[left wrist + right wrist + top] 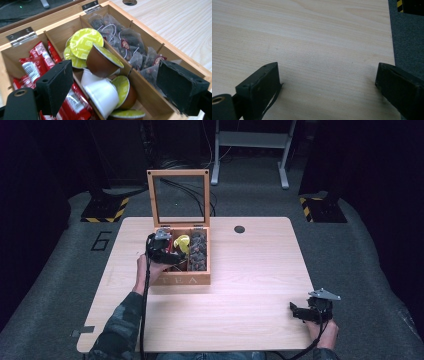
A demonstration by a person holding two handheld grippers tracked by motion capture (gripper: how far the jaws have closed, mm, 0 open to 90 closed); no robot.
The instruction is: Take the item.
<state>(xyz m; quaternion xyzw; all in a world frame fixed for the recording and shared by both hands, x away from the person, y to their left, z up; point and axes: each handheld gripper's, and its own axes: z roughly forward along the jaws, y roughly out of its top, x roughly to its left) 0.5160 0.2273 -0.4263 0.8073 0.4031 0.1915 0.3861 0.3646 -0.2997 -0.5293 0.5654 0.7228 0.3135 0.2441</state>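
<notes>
We hover the left tool (115,82), spread and empty, over the coffee capsules (102,75); nothing picked yet.
Capsules sit in the tea box's (181,280) middle compartment, lid up; the grab remains. Right tool (328,82) released, idle on the tabletop (250,270).

— What sits in the open wooden tea box (181,280) at the table's middle left?

— Its glass-paned lid (178,197) stands upright. Brown coffee capsules with lime-green foil tops (105,61) lie tumbled in the middle compartment, one white capsule (101,93) among them.

— And either side?

— Red sachets (37,63) in one flanking compartment, clear pyramid tea bags (125,43) in the other
</notes>
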